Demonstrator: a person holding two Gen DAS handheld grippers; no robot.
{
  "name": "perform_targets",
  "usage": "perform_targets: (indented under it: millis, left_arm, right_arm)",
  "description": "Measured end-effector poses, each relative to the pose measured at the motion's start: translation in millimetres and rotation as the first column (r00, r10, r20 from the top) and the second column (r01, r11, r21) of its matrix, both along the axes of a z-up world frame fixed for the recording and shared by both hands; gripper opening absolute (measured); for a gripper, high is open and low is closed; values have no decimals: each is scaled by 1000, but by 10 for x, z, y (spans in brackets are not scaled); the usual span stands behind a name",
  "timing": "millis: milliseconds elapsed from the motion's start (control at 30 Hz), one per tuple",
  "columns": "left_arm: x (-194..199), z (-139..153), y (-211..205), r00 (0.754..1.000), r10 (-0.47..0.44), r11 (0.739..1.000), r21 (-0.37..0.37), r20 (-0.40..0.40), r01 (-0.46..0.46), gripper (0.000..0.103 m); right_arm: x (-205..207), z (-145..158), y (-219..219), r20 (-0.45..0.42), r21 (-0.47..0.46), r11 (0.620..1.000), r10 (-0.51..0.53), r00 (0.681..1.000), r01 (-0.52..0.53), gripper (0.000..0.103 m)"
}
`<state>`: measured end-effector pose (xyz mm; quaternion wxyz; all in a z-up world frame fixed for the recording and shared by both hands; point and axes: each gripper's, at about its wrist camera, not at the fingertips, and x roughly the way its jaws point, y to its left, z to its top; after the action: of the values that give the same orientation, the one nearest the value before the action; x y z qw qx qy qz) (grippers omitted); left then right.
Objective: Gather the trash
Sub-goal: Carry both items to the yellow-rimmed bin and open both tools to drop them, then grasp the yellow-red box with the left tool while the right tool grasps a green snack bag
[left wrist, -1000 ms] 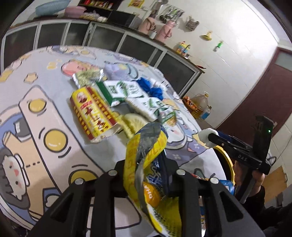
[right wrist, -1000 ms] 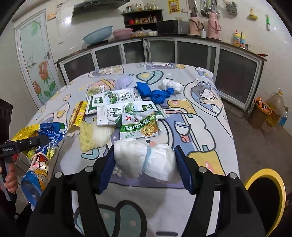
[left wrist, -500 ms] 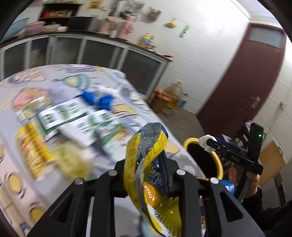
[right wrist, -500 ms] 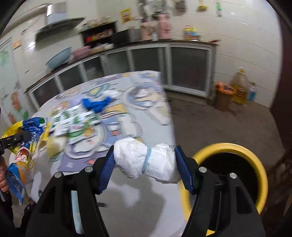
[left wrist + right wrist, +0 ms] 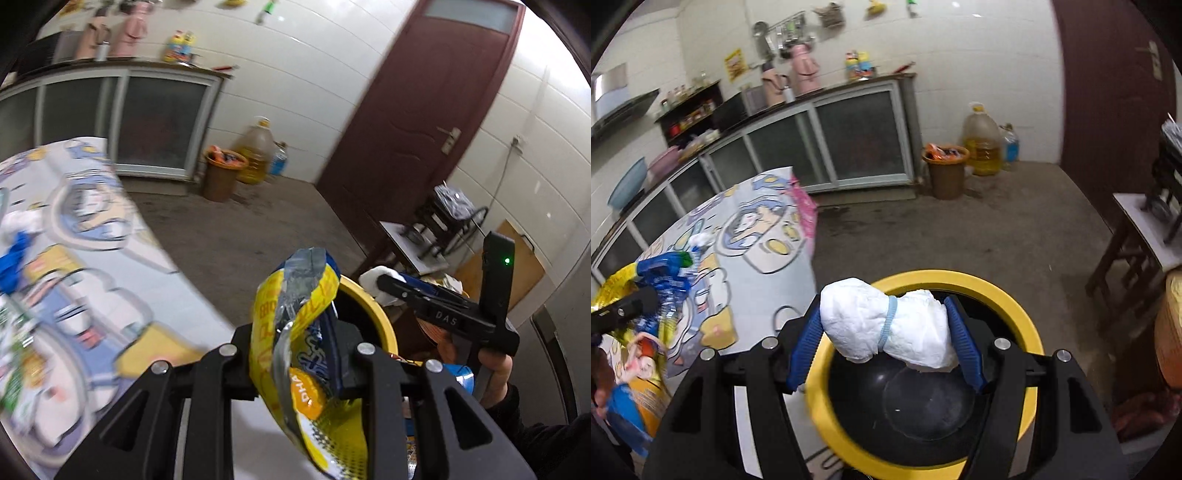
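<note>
The right tool (image 5: pixel 884 334) is closed on a rolled white padded bundle bound with a pale blue band (image 5: pixel 886 328); its blue ribbed fingers (image 5: pixel 962 343) press the two ends. The bundle hangs over the mouth of the round yellow-rimmed bin with a black interior (image 5: pixel 1008 291), nearer the rim at 11 o'clock than the centre.

The left tool (image 5: pixel 295 365) is clamped on a crumpled yellow and blue foil snack bag (image 5: pixel 295 332). The bag stands up between the jaws and trails down at 6 o'clock. In the left wrist view the bin rim shows just beyond it at 1 o'clock.

Risks:
- Bundle released off-centre: it is likely to strike the rim at 11 o'clock and roll onto the floor.
- The bundle is soft and compressed; it may cling to one ribbed finger on opening and fall sideways.
- The snack bag is light and long. Its loose tail may catch the rim or drift outside the bin.
- Both tools crowd the one opening; contact between them could jar either grip.

The cartoon-print worktop cloth (image 5: pixel 110 295) lies at 9 o'clock of the bin, carrying further wrappers; these are blurred.
</note>
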<state>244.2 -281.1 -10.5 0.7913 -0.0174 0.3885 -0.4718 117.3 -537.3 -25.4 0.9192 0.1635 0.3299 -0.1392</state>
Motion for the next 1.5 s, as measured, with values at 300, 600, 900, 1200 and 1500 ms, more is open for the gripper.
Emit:
perform_targets:
  millis: [300,600,900,1200,1500]
  left_arm:
    - [116,-378,-953,996,-76,996,40,-52,78,24]
    - [190,-425,-1136,997,-51,999,-15,-52,50,74]
    - [194,-297,-742,1000,9,999,-32,-23,-10,74]
    - [101,-9,420,979,181,983,12,94,-183,74]
    - [-124,21,2201,877,458,873,115,146,-475,74]
  right_arm:
    - [-6,-297,-573,-62,97,988,-112,992,117,62]
    - [42,-390,-771,-104,113,981,-149,983,161,75]
    - [-43,-243,-645,-71,108,984,-138,988,145,75]
    - [233,-19,103,-24,52,996,67,997,-65,75]
    - [763,76,1410,4,-62,922,384,923,-383,76]
